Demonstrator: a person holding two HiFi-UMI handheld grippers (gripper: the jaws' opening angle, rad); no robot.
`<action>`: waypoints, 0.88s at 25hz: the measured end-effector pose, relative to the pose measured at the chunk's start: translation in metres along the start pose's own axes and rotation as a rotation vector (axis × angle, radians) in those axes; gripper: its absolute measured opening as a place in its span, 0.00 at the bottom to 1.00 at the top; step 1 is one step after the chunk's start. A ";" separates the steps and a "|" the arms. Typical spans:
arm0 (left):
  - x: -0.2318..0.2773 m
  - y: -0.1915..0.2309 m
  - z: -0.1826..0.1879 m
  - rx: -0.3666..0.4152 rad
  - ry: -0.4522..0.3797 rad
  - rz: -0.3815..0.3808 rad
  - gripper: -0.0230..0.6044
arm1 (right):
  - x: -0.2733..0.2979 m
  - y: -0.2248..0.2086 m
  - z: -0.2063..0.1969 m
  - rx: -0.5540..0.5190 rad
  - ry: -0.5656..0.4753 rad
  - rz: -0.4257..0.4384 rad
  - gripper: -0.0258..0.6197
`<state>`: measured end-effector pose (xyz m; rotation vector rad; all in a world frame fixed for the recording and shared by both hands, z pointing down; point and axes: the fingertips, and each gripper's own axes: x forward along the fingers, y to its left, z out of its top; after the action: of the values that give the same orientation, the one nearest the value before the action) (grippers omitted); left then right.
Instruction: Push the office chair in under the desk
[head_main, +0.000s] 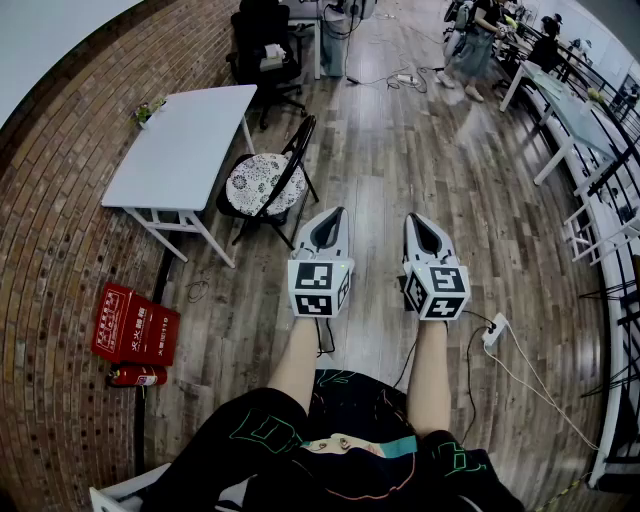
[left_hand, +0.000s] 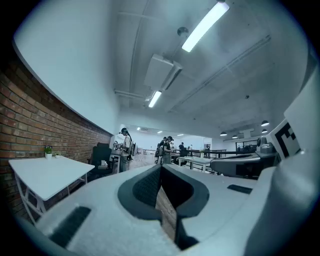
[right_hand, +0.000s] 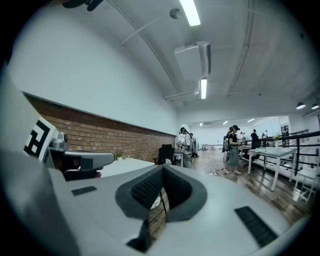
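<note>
A black folding chair (head_main: 262, 185) with a patterned round cushion stands pulled out at the right side of the white desk (head_main: 180, 140), which sits against the brick wall. My left gripper (head_main: 333, 215) and right gripper (head_main: 417, 222) are held side by side over the wooden floor, to the right of the chair and apart from it. Both have their jaws shut with nothing between them. The left gripper (left_hand: 161, 172) view shows the desk (left_hand: 47, 175) to its left. The right gripper (right_hand: 162, 175) view looks level down the room, with the desk (right_hand: 125, 166) ahead on the left.
A red box (head_main: 135, 324) and a fire extinguisher (head_main: 138, 376) lie by the wall at lower left. A black office chair (head_main: 265, 45) stands further back. A power strip (head_main: 494, 331) with cables lies on the floor to my right. White tables (head_main: 575, 110) and people (head_main: 470, 45) are at the far right.
</note>
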<state>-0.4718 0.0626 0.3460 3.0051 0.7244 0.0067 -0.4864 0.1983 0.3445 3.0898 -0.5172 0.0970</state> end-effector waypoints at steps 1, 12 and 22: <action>0.002 0.000 0.000 0.006 0.000 0.006 0.05 | 0.001 -0.003 0.000 0.000 -0.002 0.001 0.04; 0.028 -0.023 0.002 0.042 0.002 -0.008 0.05 | 0.000 -0.050 0.004 0.035 -0.017 -0.080 0.05; 0.032 -0.022 -0.001 0.037 0.001 0.039 0.05 | -0.002 -0.065 -0.001 0.057 -0.010 -0.061 0.05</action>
<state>-0.4538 0.0967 0.3454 3.0539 0.6739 -0.0030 -0.4675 0.2606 0.3459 3.1603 -0.4271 0.0972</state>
